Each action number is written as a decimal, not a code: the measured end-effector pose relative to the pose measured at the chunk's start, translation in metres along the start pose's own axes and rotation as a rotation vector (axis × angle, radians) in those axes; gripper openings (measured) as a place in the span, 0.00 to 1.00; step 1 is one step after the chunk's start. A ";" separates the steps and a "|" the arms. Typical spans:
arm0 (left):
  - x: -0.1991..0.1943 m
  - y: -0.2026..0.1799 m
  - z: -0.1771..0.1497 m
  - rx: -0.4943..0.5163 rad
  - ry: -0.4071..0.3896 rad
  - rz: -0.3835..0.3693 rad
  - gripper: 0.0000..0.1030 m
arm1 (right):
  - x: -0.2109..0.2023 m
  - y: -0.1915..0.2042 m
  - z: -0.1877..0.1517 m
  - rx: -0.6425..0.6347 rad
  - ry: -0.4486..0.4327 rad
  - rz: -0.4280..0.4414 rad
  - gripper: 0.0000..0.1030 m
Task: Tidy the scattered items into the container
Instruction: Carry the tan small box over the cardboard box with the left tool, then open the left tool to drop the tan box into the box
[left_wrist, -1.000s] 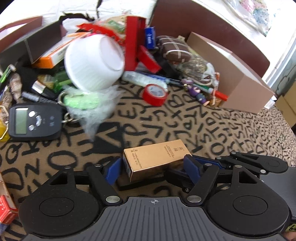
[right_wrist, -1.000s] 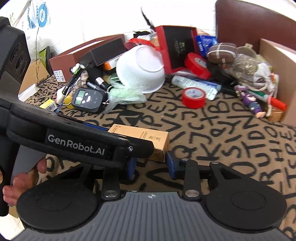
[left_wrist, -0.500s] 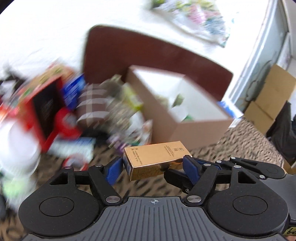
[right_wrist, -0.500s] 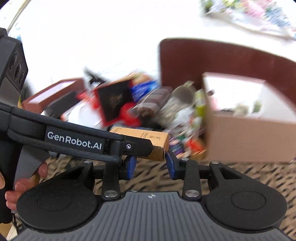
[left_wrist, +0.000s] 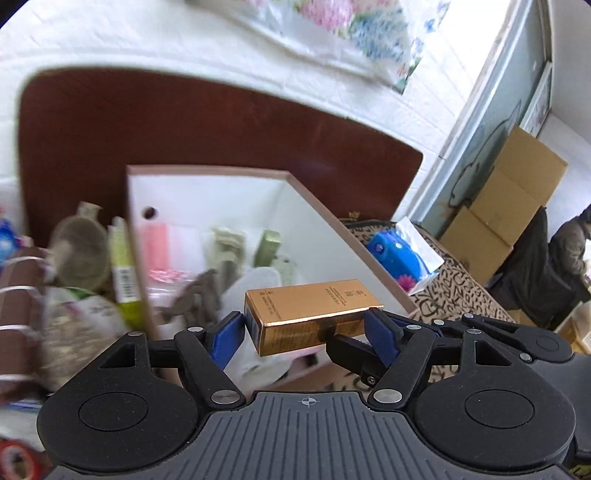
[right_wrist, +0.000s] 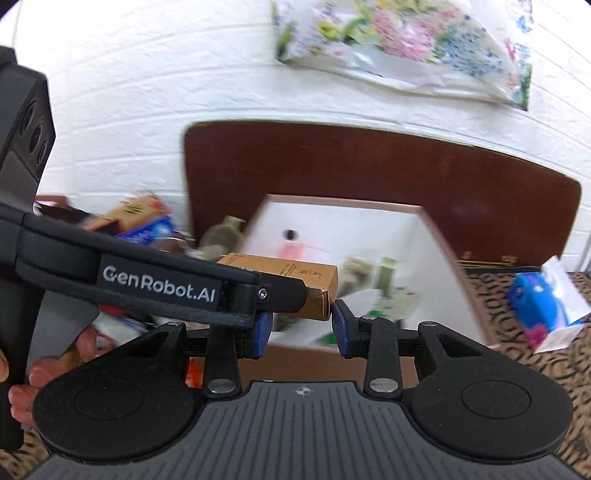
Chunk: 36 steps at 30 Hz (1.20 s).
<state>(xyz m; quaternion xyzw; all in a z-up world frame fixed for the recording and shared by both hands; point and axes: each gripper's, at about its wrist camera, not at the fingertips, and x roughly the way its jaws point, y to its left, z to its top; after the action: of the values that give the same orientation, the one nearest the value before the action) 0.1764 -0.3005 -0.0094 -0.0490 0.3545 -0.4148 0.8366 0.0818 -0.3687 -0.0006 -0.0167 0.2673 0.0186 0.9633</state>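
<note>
Above white-walled carton (left_wrist: 207, 192), glossy gold box (left_wrist: 312, 314)

You read "GenRobot.AI", white print, on black arm of left tool (right_wrist: 159, 288), at 9 o'clock in right wrist view. Gold box (left_wrist: 310, 314) carries dark print on top face and side, too small to read. Bench cover (left_wrist: 454, 291) at 3 o'clock shows scattered black letters, blurred.
</note>
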 end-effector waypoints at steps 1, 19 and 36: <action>0.011 -0.002 0.002 0.000 0.007 -0.001 0.78 | 0.006 -0.008 0.000 0.005 0.011 -0.008 0.39; 0.098 -0.001 0.006 -0.083 0.151 -0.058 0.95 | 0.065 -0.070 -0.021 0.062 0.096 -0.071 0.61; 0.041 -0.029 -0.009 0.062 0.084 0.014 1.00 | 0.024 -0.050 -0.021 0.071 0.020 -0.097 0.96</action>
<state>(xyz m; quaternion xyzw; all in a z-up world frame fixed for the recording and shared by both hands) 0.1683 -0.3475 -0.0273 -0.0030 0.3768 -0.4214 0.8249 0.0938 -0.4193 -0.0299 0.0042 0.2761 -0.0380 0.9604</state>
